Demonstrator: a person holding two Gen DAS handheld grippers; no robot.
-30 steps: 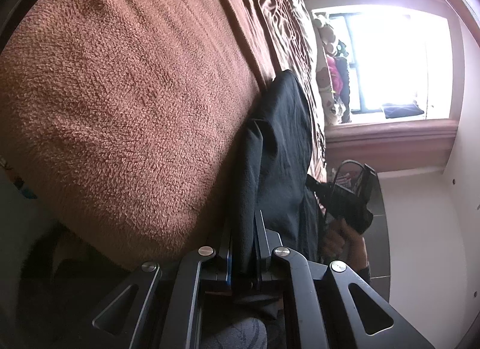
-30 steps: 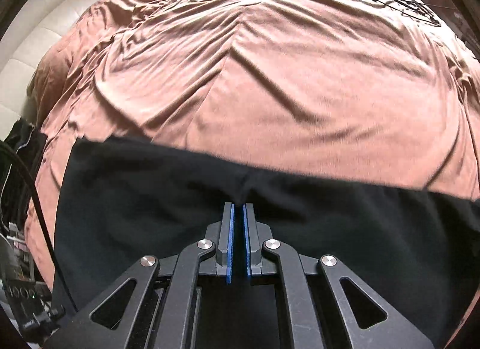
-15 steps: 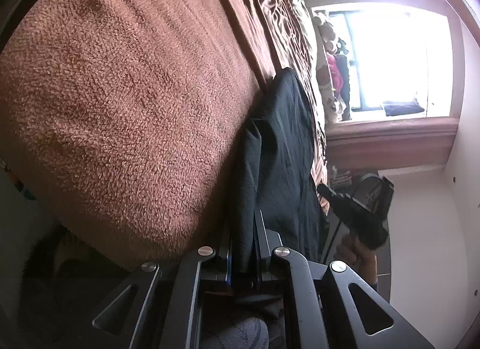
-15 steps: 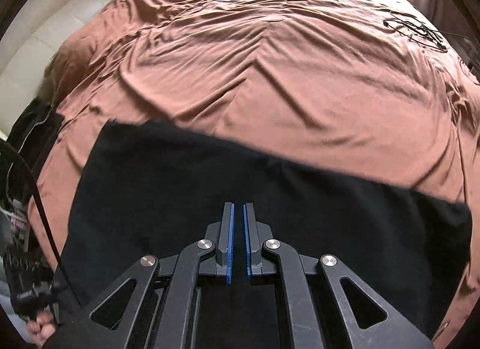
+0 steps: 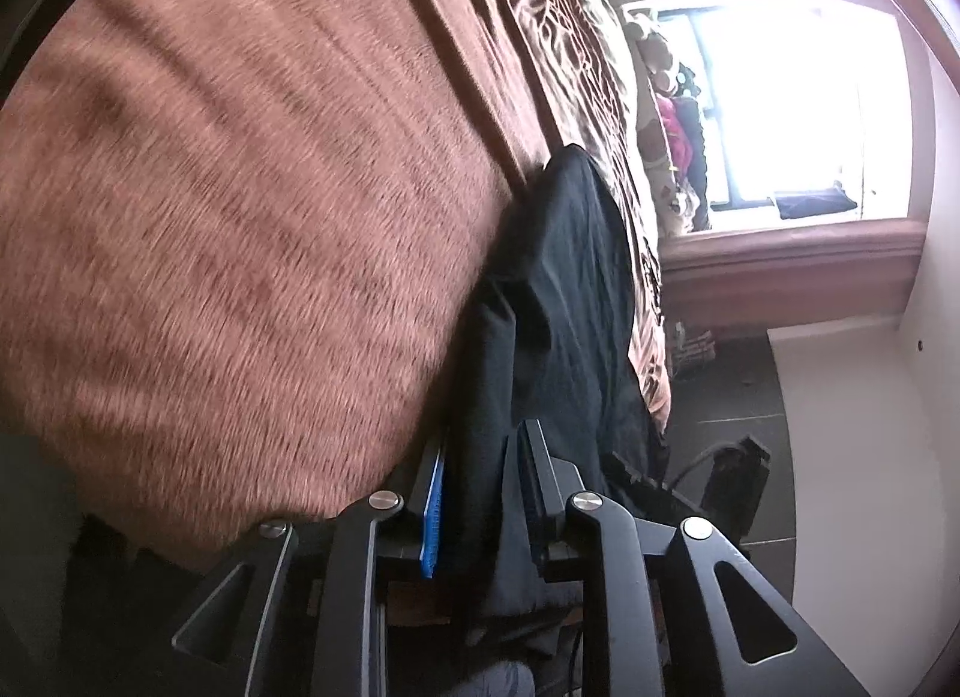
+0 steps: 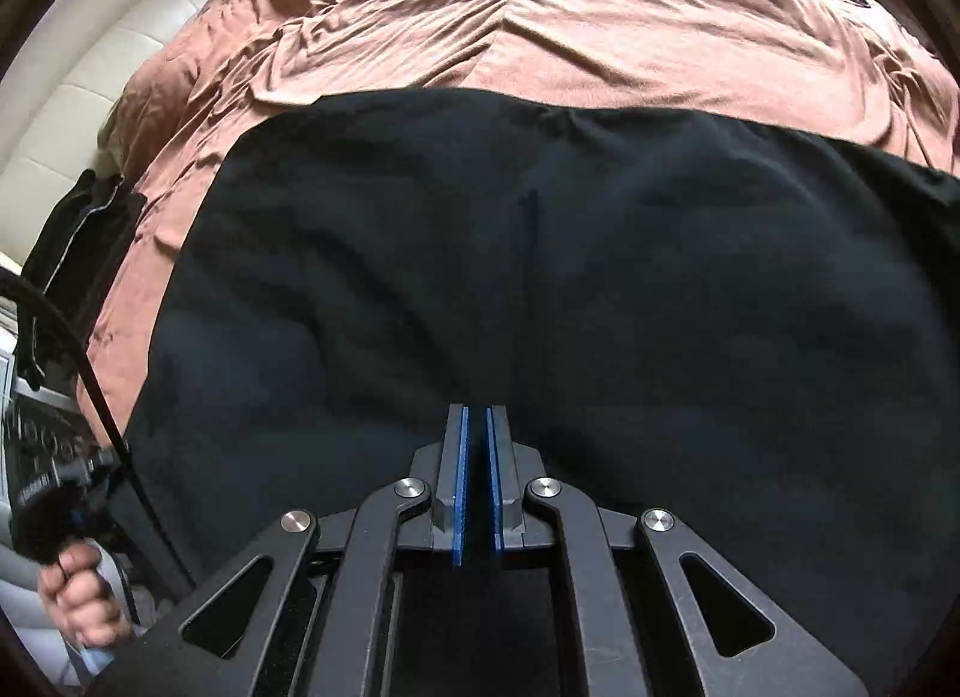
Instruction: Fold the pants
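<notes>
Black pants (image 6: 540, 277) lie spread across the brown bedcover (image 6: 600, 25), filling the lower half of the right wrist view. My right gripper (image 6: 474, 415) is shut on the pants, whose cloth rises to its blue pads. In the left wrist view the pants (image 5: 564, 289) hang as a dark fold along the fuzzy brown blanket (image 5: 240, 217). The jaws of my left gripper (image 5: 486, 439) are opening, and the fold sits loose between them, clear of the left blue pad (image 5: 433, 505). A hand (image 6: 78, 607) holding the left gripper shows at the lower left of the right wrist view.
A bright window (image 5: 798, 97) with stuffed toys (image 5: 666, 97) stands beyond the bed. Dark floor (image 5: 738, 385) and a white wall (image 5: 852, 457) lie to the right. A cream padded headboard (image 6: 72, 97) and another black garment (image 6: 78, 241) border the bed's left side.
The left jaws have parted and let the pants fold go slack. The right gripper has travelled with the pants, whose far edge now reaches much further up the bedcover.
</notes>
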